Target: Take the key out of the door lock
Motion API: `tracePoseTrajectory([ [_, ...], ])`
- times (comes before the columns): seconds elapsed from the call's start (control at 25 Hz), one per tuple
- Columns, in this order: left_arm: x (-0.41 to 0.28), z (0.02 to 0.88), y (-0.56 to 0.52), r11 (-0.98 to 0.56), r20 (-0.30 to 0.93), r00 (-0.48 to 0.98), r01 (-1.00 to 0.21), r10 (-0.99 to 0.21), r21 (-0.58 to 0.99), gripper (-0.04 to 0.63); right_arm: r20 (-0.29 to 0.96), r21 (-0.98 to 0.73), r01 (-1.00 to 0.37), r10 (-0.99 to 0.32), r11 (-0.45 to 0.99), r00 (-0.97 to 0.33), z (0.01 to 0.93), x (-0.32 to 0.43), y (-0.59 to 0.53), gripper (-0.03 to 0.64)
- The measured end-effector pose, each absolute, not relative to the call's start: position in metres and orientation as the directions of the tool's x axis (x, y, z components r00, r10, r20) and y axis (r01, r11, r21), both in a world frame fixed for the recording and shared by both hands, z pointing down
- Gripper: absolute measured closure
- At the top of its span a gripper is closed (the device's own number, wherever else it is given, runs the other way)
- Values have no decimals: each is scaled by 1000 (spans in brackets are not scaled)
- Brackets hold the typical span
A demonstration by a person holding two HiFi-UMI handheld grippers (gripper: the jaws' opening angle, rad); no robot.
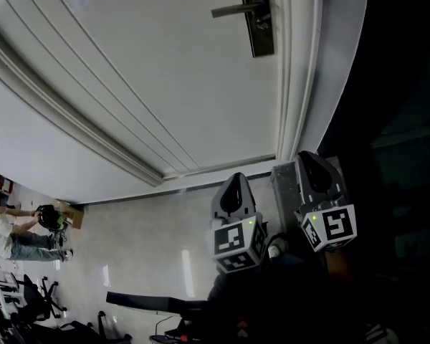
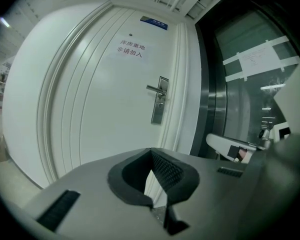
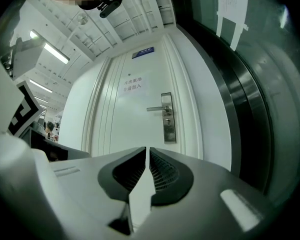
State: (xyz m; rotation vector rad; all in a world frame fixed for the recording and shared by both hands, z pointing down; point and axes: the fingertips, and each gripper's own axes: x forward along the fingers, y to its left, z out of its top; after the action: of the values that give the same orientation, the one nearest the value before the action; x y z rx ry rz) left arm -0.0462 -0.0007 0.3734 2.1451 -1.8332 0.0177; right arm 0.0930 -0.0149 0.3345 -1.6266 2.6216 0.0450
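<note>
1. White door ahead, lever handle on steel lock plate
2. Key in lock just under handle, tiny
3. Left gripper and right gripper well short of door, jaws together on nothing

Office bldg: door w/ sign
</note>
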Motion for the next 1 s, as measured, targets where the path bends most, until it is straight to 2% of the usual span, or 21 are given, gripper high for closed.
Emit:
tracePoseTrajectory([
  [0.84,-124,355,-188,-205,172,255,-942,-951,264,595,-134,85,-948,-939,306,-315,312,36,-191,607],
  [1.0,-123,363,-211,-255,180,314,-922,-932,291,595,-128,106,-955,-948,278,-290,313,27,-211,604],
])
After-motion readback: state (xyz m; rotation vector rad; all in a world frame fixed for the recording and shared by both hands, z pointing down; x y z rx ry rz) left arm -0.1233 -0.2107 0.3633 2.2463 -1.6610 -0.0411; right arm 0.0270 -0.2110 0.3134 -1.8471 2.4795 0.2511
